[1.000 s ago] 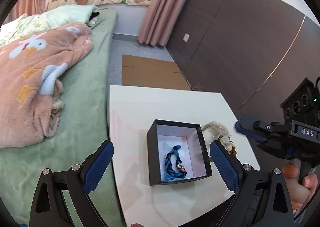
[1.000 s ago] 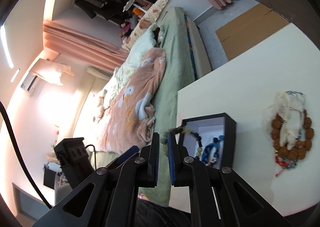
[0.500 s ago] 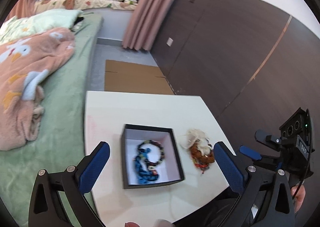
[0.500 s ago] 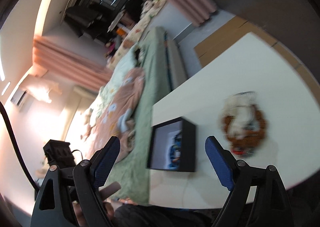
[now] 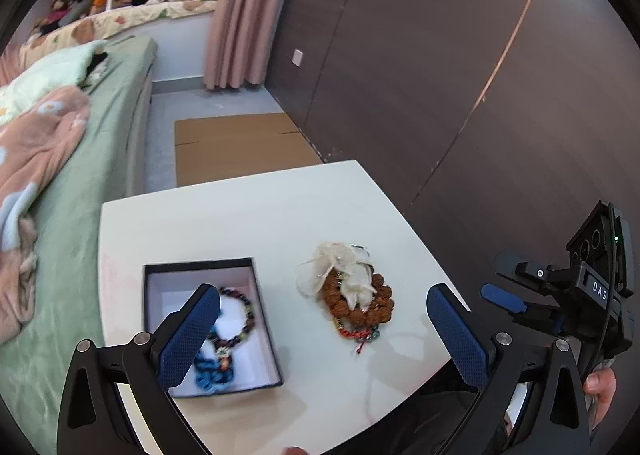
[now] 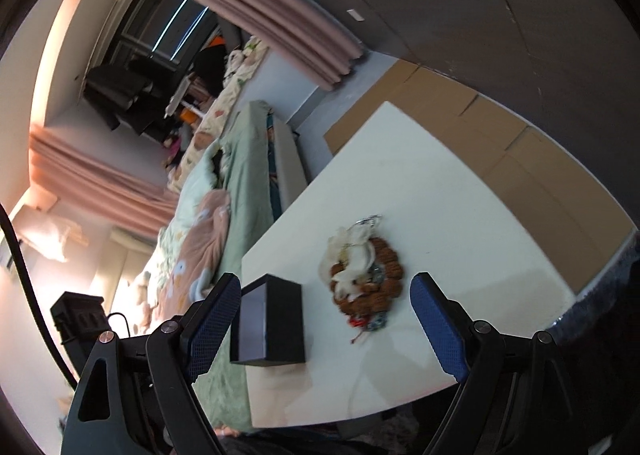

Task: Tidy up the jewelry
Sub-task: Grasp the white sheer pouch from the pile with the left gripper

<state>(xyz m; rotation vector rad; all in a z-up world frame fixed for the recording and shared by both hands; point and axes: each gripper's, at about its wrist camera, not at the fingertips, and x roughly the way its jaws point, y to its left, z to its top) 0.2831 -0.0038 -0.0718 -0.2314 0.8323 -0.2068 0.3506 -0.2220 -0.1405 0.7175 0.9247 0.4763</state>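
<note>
On the white square table (image 5: 248, 215) sits a black open box with a pale lining (image 5: 212, 323), holding a dark beaded bracelet (image 5: 244, 315) and a blue knotted cord piece (image 5: 212, 371); the left gripper's near blue pad hides part of both. Just beside the box, apart from it, lies a heap of brown beaded bracelets under a crumpled white gauze pouch (image 5: 348, 287), its smaller coloured strands too tangled to tell apart. The left gripper (image 5: 320, 331) is spread wide with nothing between its pads. The right gripper (image 6: 324, 319) is likewise spread and empty above the heap; from its view the box's contents are hidden behind the dark wall. A fingertip (image 5: 600, 387) shows at the frame edge, cut off.
</note>
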